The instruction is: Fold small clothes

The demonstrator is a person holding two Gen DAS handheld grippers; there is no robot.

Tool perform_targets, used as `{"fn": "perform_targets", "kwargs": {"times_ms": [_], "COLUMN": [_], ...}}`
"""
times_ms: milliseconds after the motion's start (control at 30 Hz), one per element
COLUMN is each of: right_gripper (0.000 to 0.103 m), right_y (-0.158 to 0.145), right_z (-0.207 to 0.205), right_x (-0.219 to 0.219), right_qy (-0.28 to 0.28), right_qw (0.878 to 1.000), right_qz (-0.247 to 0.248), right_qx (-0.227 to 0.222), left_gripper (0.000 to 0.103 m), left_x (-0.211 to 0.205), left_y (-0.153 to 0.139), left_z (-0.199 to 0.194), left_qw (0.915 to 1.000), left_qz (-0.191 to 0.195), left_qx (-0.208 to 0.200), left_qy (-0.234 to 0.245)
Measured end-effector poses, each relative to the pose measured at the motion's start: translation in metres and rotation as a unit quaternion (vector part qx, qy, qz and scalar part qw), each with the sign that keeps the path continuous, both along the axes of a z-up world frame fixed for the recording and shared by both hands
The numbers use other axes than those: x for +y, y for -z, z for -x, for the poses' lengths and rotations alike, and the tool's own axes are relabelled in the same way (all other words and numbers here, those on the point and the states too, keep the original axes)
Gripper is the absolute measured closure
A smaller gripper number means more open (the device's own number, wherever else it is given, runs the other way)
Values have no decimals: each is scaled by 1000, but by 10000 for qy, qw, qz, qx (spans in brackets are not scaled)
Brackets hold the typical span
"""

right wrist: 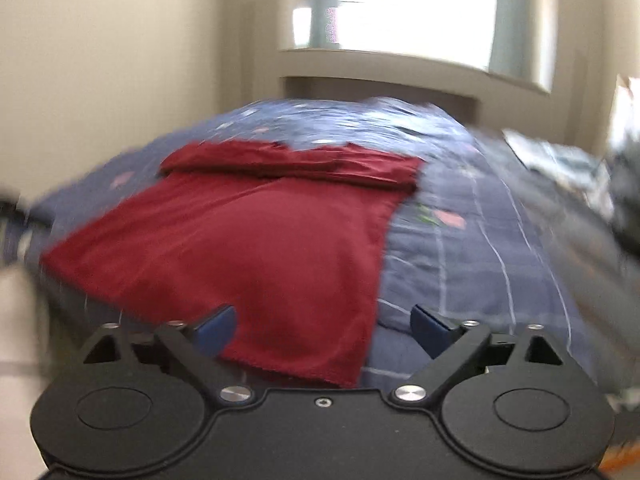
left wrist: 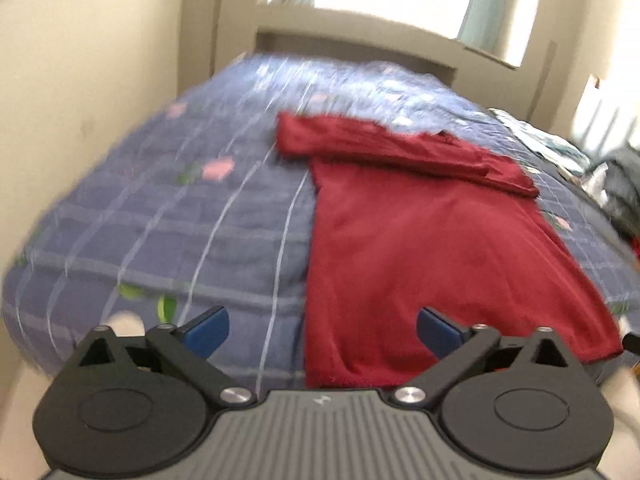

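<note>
The red shirt (left wrist: 420,248) is lying flat on the bed (left wrist: 180,208), sleeves tucked across its top. Both the left claw (left wrist: 322,330) and right claw (right wrist: 322,328) are hanging apart, empty, probably lining up for the hem corners.

Bed (left wrist: 168,216) fills room's middle, covered by blue checked quilt (right wrist: 480,248) with pink flower print. Pale headboard (left wrist: 360,46) at far end. Bright window (right wrist: 416,4) above it, overexposed, grey-green curtains (left wrist: 478,12) at sides. Cream wall (left wrist: 80,60) on left. Blurred clutter (left wrist: 612,184) on bed's right edge.
</note>
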State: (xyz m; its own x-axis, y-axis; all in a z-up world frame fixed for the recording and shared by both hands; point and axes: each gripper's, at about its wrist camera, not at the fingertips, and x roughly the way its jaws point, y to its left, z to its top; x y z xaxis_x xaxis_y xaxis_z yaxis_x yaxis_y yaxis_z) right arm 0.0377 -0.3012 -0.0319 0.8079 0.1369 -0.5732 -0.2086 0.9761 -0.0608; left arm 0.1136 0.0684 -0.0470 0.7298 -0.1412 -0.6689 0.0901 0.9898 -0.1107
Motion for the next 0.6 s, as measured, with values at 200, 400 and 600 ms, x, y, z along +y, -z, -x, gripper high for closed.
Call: {"fn": "perform_targets", "kwargs": {"times_ms": [200,400,600], "right_gripper": [15,37,90], "right_y": [17,43,45], "right_z": [1,0,-4], "right_x": [37,63,68], "right_qy": [-773,-1259,-1333], "right_qw": [9907,9701,9701], "right_qz": [1113,2073,2027], "right_qx": [96,67,-91], "left_gripper": [0,0,0], "left_x": [-53,-91,-105], "left_y": [6,19,21], "left_z": [5,0,-5], "left_qw": [9901,9813,9779], "left_qz": [-982,-1093,-826], "left_qx": [-379,-207,-13], "left_qy": [933,1573,1922]}}
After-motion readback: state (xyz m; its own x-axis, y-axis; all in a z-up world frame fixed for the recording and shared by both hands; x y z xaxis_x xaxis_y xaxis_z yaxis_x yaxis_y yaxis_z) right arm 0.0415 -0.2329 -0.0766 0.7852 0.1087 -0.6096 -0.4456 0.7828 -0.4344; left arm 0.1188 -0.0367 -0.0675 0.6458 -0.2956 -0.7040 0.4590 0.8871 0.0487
